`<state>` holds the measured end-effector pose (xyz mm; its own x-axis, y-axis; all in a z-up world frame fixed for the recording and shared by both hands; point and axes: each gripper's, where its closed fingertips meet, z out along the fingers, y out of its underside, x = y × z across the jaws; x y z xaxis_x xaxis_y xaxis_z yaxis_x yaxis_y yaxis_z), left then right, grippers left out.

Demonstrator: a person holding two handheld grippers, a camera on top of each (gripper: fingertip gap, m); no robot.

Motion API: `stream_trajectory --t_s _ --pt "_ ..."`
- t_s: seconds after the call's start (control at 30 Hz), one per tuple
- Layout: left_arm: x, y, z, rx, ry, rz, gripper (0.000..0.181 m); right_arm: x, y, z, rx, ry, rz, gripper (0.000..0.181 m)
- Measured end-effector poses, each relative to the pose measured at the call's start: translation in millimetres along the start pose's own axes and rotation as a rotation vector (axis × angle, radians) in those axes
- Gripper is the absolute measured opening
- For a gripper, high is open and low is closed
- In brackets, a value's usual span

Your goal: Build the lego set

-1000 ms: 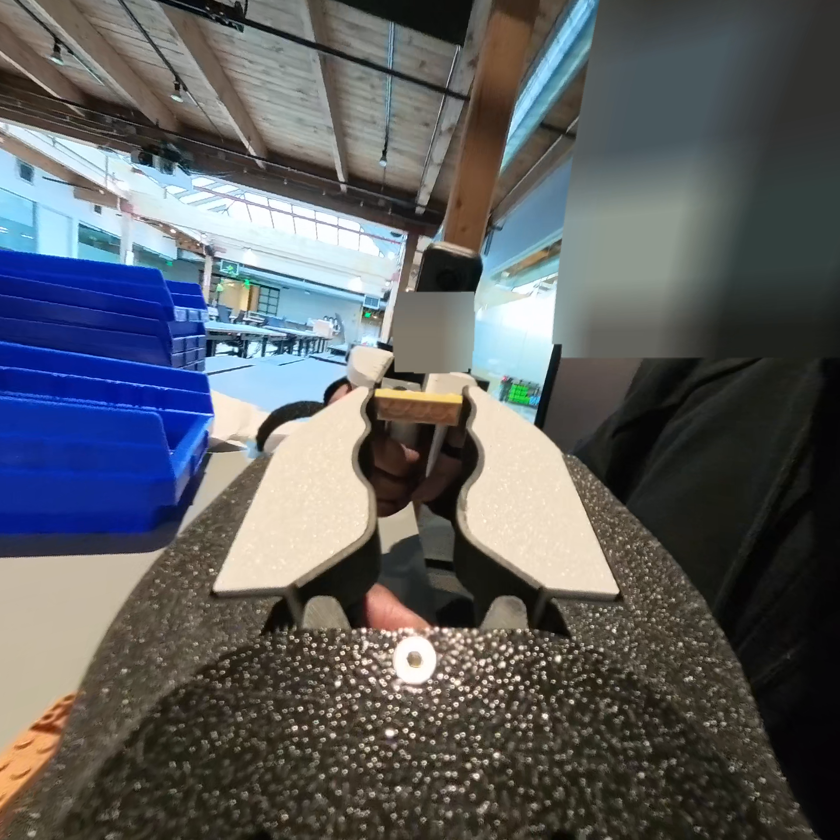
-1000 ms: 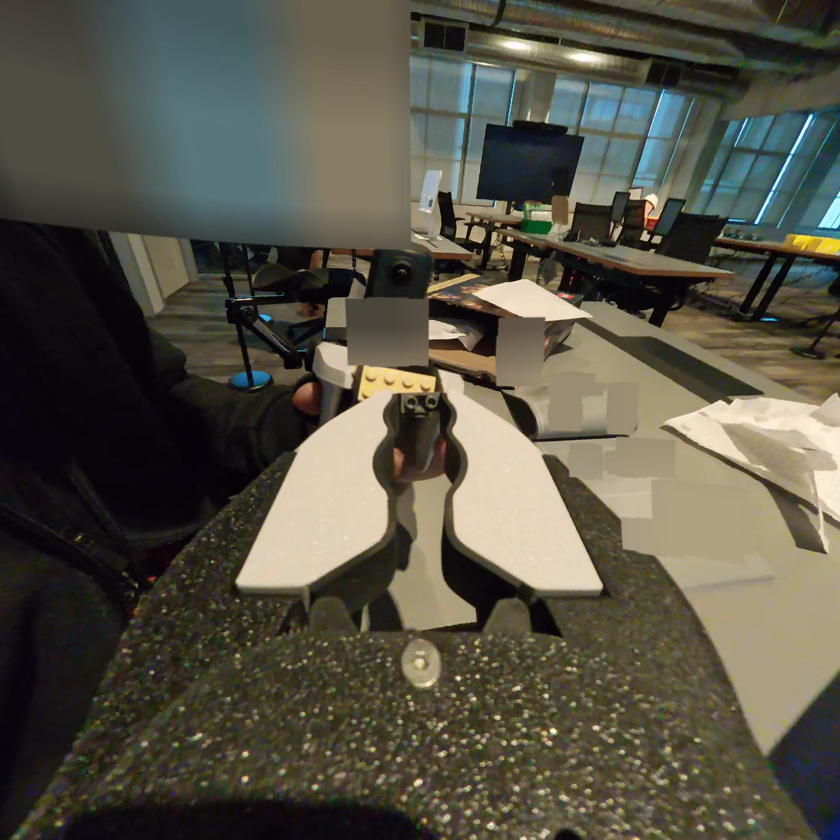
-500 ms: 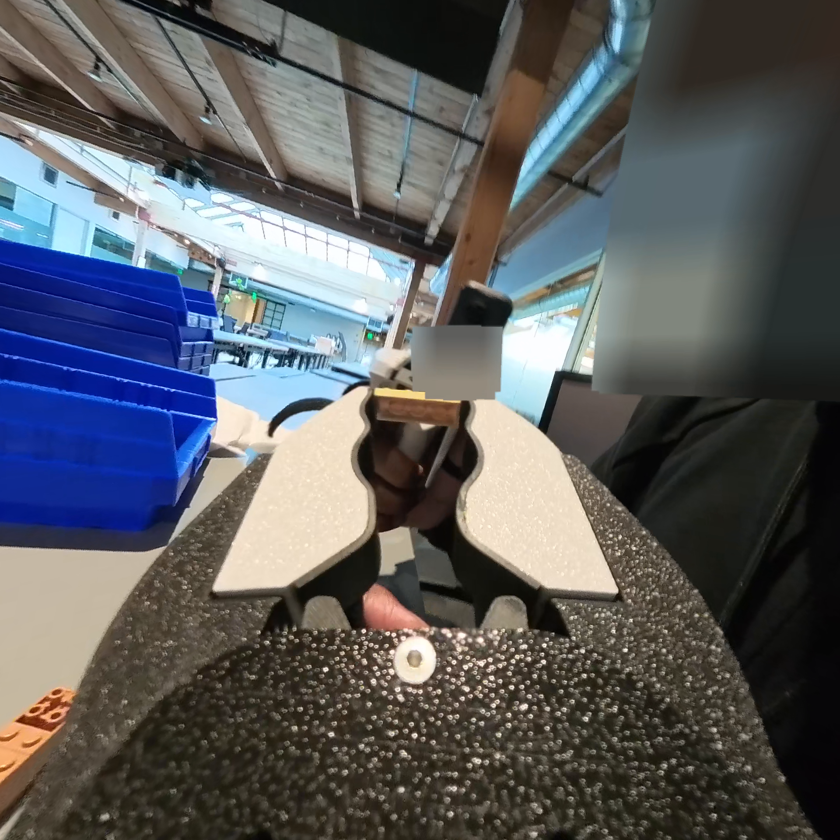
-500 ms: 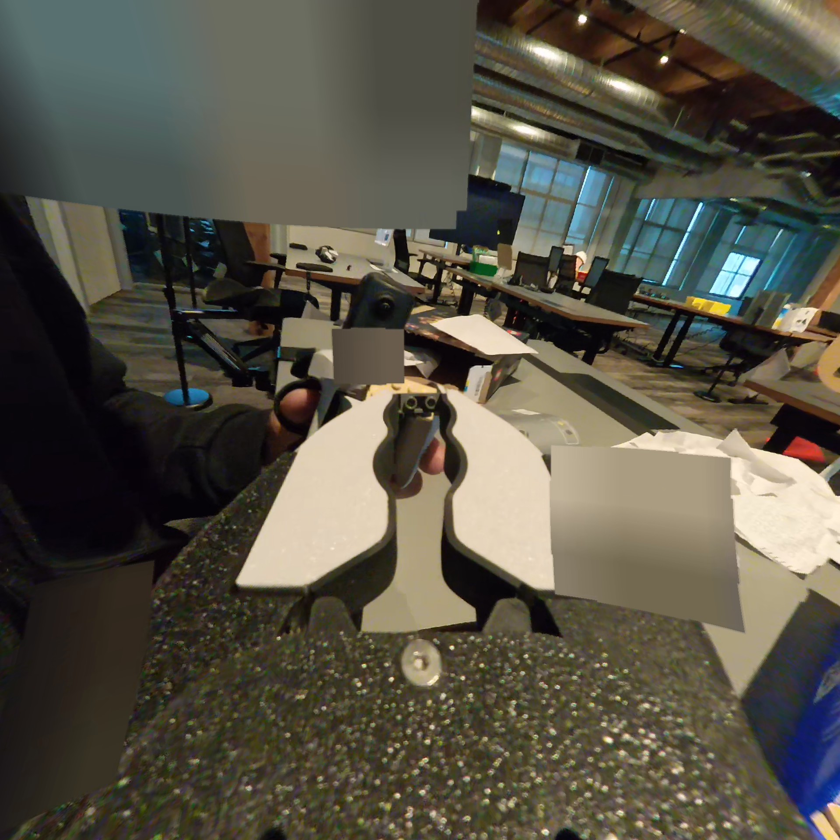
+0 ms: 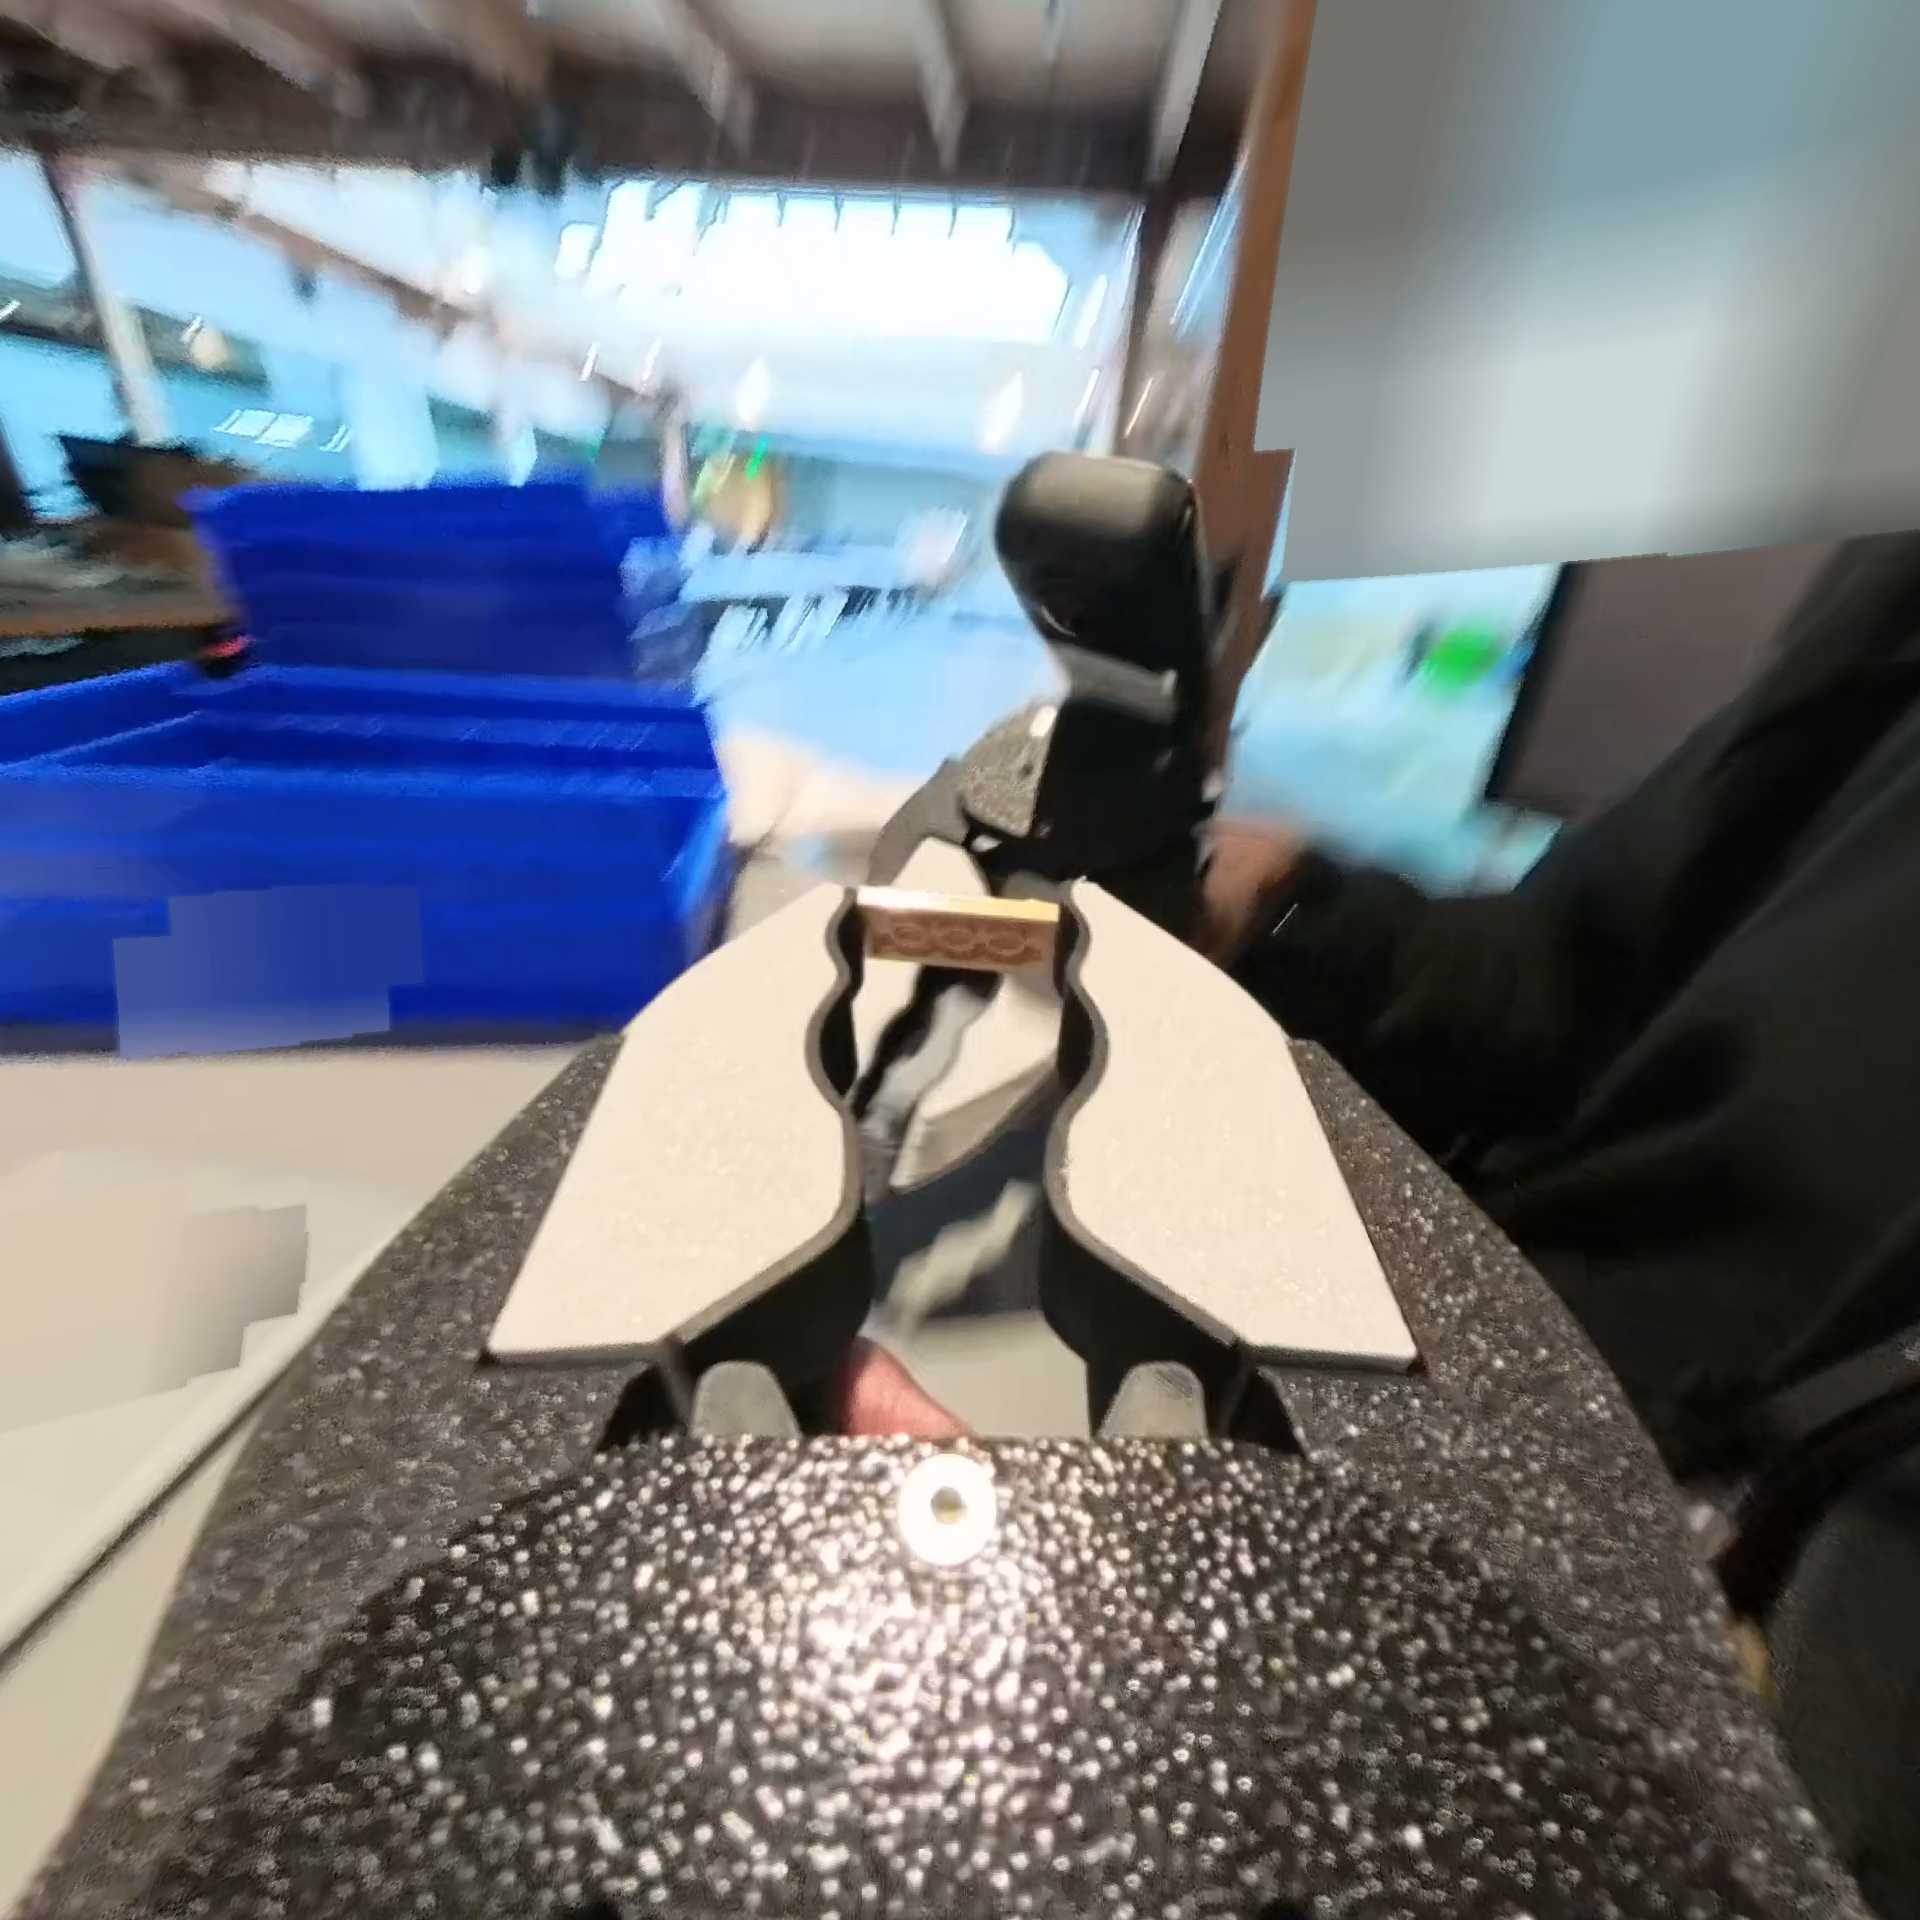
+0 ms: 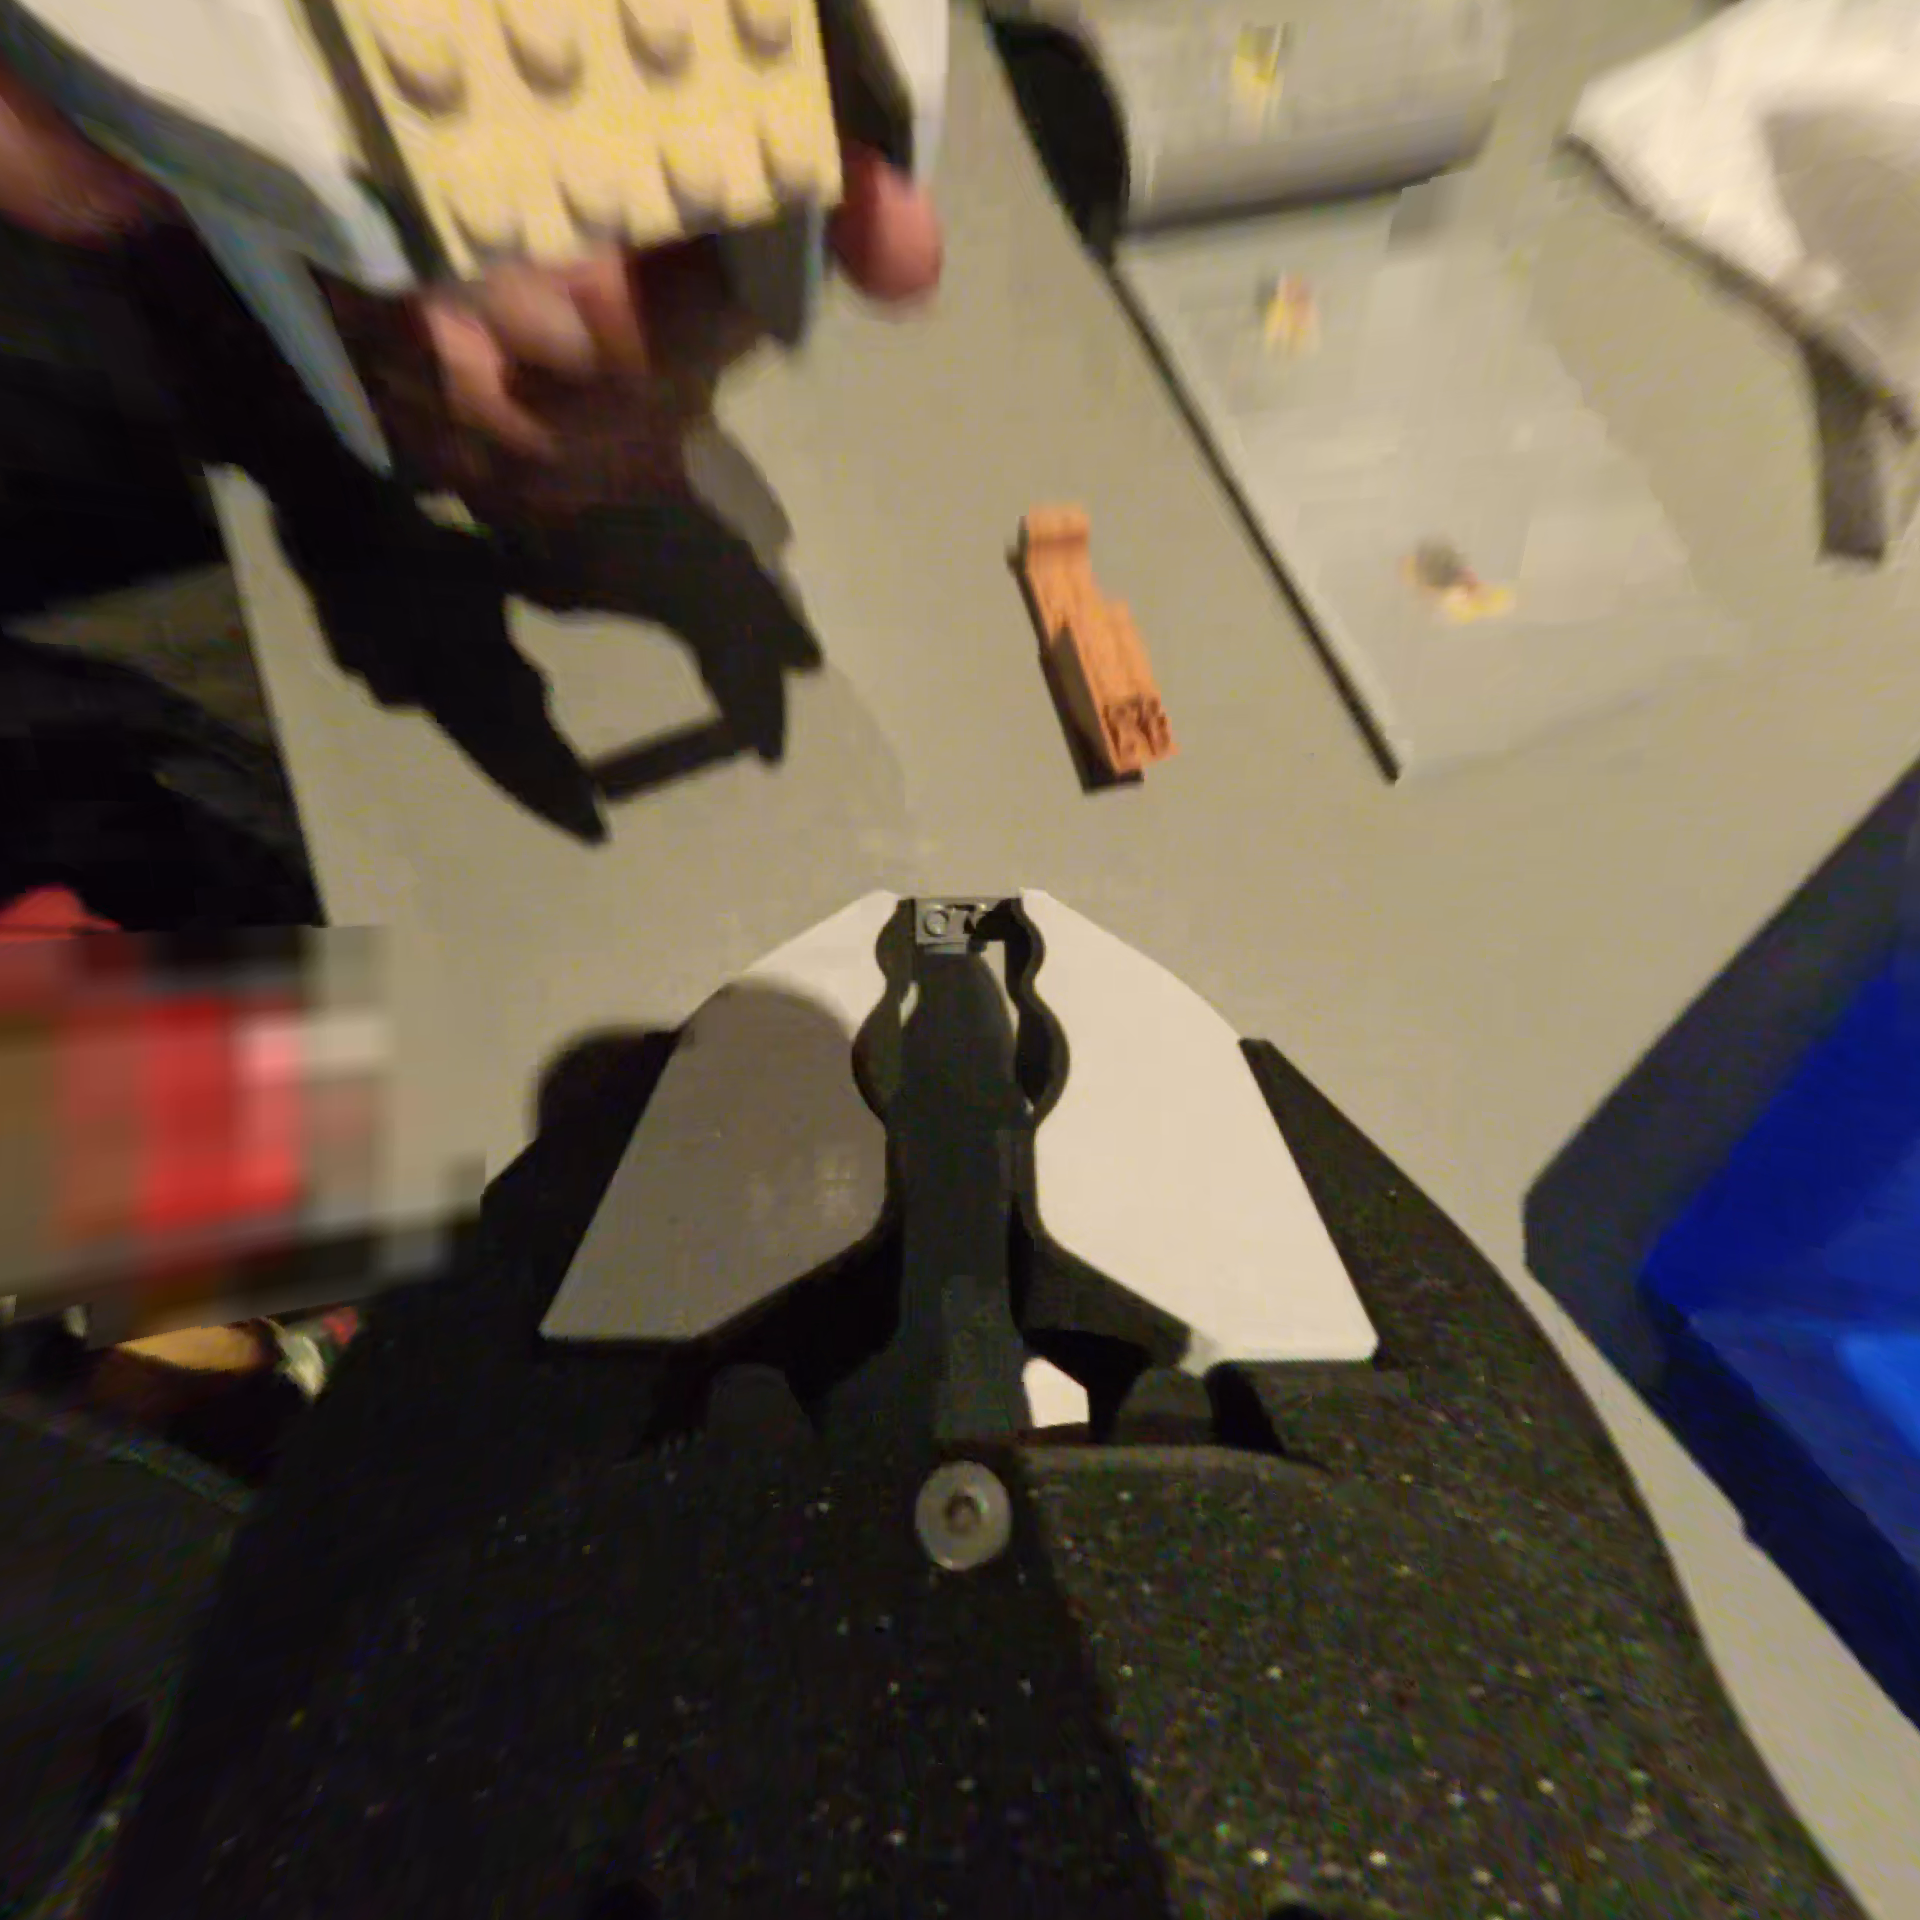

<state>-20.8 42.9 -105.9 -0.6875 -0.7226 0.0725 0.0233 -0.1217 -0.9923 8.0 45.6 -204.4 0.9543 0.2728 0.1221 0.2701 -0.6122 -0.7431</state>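
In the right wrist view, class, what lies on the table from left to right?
Red object (blurred) → orange lego piece → small yellowish bit → crumpled white paper → blue bin.

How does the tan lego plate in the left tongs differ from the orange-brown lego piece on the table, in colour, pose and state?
The tan lego plate is pale tan and clamped at the tips of the left tongs, held above the table. The orange-brown lego piece is darker, orange-brown, and lies free on the grey table, with no tongs on it. The plate looks flat and thin; the orange-brown piece looks long and stepped. Both show studs, though blur hides finer detail.
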Motion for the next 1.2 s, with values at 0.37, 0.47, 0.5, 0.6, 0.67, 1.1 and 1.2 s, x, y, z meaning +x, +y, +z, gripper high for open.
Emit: stream_trajectory --t_s 0.37,0.47,0.5,0.6,0.67,1.1,1.2 --pt "-10.2 30.3 -4.3 -0.18 -0.032 0.044 0.035 -2.4 28.9 13.9 -0.267 0.016 -0.018 0.016" --pt "-9.5 30.9 -4.0 -0.183 -0.026 0.038 0.035 -1.2 28.8 14.3 -0.283 0.022 -0.015 0.016" --pt "-9.2 30.5 -4.1 -0.181 -0.024 0.034 0.034 -1.0 28.4 14.3 -0.28 0.021 -0.013 0.016" --pt "-8.1 28.9 -4.7 -0.171 -0.015 0.023 0.034 -2.6 28.0 14.5 -0.266 0.01 -0.006 0.019" --pt "-7.8 28.2 -4.8 -0.165 -0.011 0.018 0.034 -1.6 27.6 14.2 -0.251 0.007 -0.001 0.024" --pt "-1.2 4.3 5.9 0.066 0.138 -0.432 0.035 -2.1 -64.2 -42.5 0.358 0.257 -0.434 0.027" --pt "1.4 1.8 11.8 0.114 0.165 -0.509 0.034 -5.9 -74.7 -48.1 0.423 0.332 -0.515 0.024"
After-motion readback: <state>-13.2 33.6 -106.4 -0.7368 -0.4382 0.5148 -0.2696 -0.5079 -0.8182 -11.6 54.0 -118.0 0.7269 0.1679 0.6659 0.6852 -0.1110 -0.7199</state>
